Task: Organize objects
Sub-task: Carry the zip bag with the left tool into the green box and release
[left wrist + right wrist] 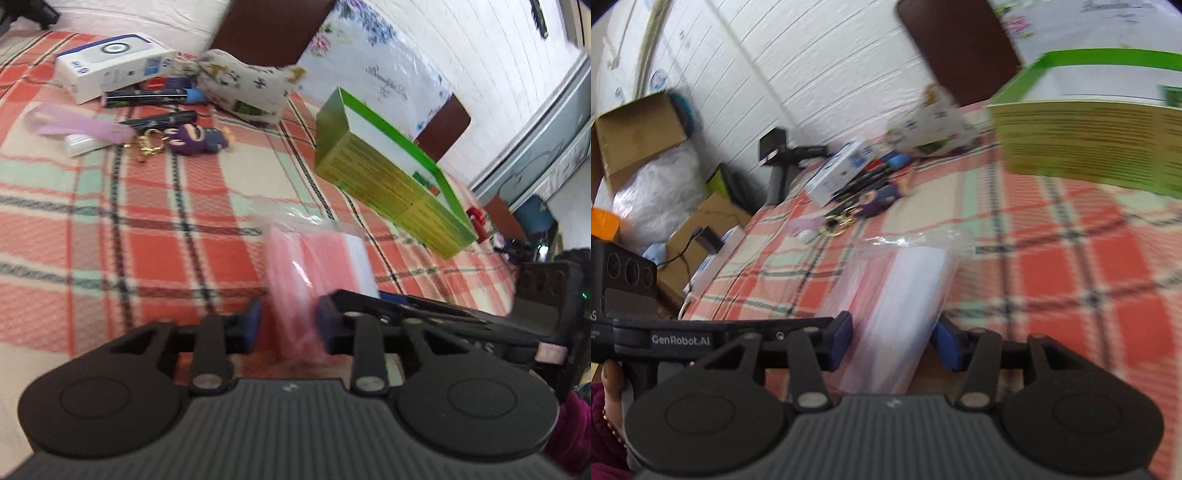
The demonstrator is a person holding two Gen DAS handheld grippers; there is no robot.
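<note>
A clear plastic bag with pink and white contents (314, 273) lies on the plaid cloth. It also shows in the right wrist view (897, 306). My left gripper (290, 325) has its blue pads on either side of the bag's near end, with a gap at the left pad. My right gripper (894, 338) has its pads against both sides of the same bag. A green box (388, 177) stands just beyond, also seen in the right wrist view (1100, 140).
At the far end of the plaid bed cover (110, 240) lie a white and blue box (110, 66), black tubes (147, 98), a purple plush keychain (199, 138), a lilac strap (74, 122) and a floral pouch (243, 88). Cardboard boxes (639, 136) stand beside the bed.
</note>
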